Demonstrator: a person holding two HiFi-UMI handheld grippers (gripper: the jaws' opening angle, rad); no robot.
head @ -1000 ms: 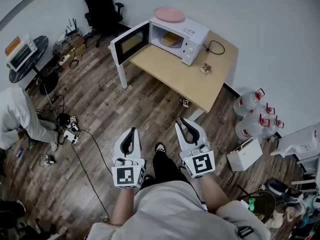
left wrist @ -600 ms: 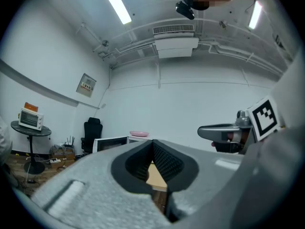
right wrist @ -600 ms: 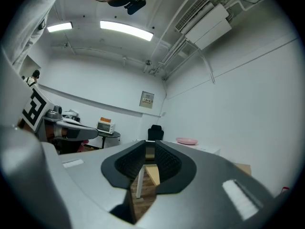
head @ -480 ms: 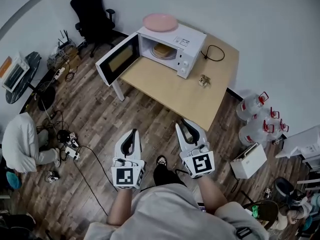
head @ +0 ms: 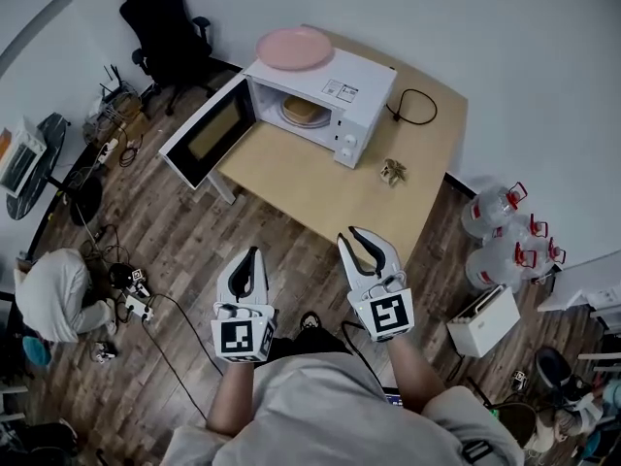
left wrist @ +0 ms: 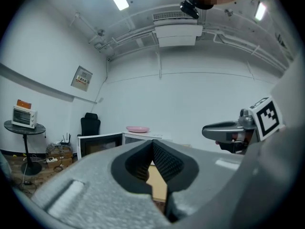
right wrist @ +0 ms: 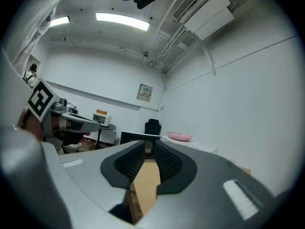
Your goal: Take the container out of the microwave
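Container (head: 301, 111): inside the open microwave (head: 361, 95) on the worktop (head: 320, 178).
Left gripper (head: 254, 254): fingers pressed together, empty.
Right gripper (head: 351, 238): fingers parted, just opening, nothing between.

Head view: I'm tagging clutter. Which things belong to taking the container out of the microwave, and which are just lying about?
Job: microwave, its open door, container inside it, table.

Lying about: pink plate on the microwave, small object on the table, office chair, water jugs, floor cables.
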